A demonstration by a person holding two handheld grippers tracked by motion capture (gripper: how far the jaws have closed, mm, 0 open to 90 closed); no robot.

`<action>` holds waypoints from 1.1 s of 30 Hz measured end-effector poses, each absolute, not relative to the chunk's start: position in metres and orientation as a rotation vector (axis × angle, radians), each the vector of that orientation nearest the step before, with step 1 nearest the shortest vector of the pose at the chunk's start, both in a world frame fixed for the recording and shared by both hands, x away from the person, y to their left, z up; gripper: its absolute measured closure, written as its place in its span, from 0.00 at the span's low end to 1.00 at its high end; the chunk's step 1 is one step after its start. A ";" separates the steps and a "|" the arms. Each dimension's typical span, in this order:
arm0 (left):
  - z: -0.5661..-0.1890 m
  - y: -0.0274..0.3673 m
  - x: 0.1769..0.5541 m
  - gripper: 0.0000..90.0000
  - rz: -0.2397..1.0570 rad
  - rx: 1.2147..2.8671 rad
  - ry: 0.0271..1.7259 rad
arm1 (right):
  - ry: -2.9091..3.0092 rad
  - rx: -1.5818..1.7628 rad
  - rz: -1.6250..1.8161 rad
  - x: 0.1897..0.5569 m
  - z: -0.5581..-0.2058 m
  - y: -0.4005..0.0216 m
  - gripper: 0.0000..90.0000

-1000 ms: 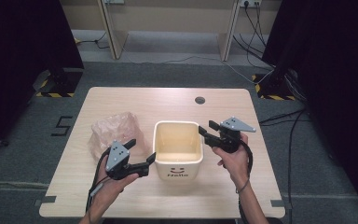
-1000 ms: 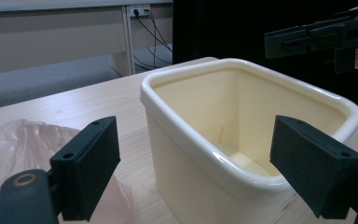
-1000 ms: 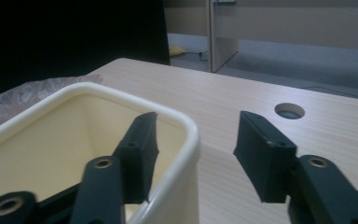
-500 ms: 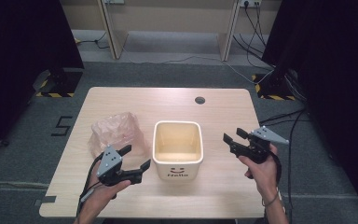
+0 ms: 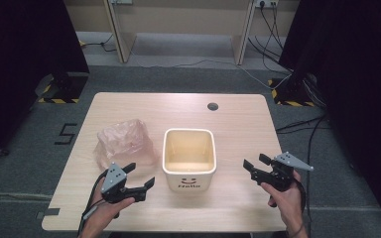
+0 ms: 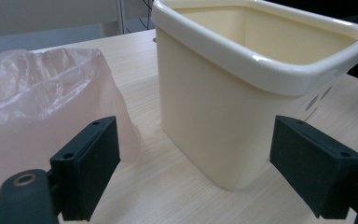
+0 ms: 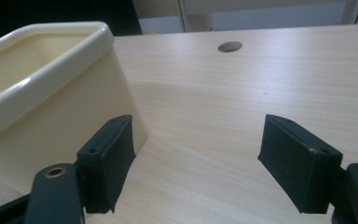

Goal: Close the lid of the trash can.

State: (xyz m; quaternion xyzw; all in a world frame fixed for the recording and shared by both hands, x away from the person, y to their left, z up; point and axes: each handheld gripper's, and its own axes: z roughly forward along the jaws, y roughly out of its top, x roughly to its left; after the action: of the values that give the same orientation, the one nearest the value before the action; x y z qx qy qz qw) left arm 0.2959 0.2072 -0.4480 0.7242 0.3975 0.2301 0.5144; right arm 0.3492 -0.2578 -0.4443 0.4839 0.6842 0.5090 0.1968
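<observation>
Left gripper [image 5: 140, 179]: held low over the near-left counter [image 5: 228, 218], jaws spread wide with nothing between them, aimed up-table at the gap between bag and bin. Hand [image 5: 110, 207] came in from the near edge, wrist low.

Right gripper [image 5: 254, 166]: near-right of the bin, well apart from it, jaws having just been opening and now spread on bare wood. Hand [image 5: 284, 198] gripped the handle from below, forearm angled in from the near edge.

Bin [image 5: 189, 156]: cream, square, upright at counter centre, apparently empty, between the two grippers and touched by neither.

Bag [image 5: 124, 143]: crumpled clear-pink plastic, left of the bin, just beside it, beyond the left gripper.

Risks, as judged:
- Thin film might slip from the pads or tear if pinched at a single layer.
- A left jaw closing near the bin wall might nudge or tip the light bin, since nothing steadied it.
- The bag might snag on the rim [image 6: 261, 70] and drag the bin.

Cable hole [image 5: 212, 106]: far side, clear of the work.
</observation>
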 end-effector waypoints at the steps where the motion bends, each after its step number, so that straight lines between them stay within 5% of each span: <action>1: -0.449 0.208 0.296 0.17 0.552 1.739 0.960 | 1.916 1.365 1.428 0.349 -0.447 -0.257 0.29; 33: -0.516 0.217 0.302 0.17 0.492 1.984 1.054 | 2.211 1.400 1.243 0.341 -0.496 -0.242 0.18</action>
State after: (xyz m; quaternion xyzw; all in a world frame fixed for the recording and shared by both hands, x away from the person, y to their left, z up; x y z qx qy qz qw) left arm 0.3018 0.2169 -0.5163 0.7873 0.4184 0.1953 0.4087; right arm 0.3406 -0.2423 -0.4964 0.4796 0.7576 0.4258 0.1218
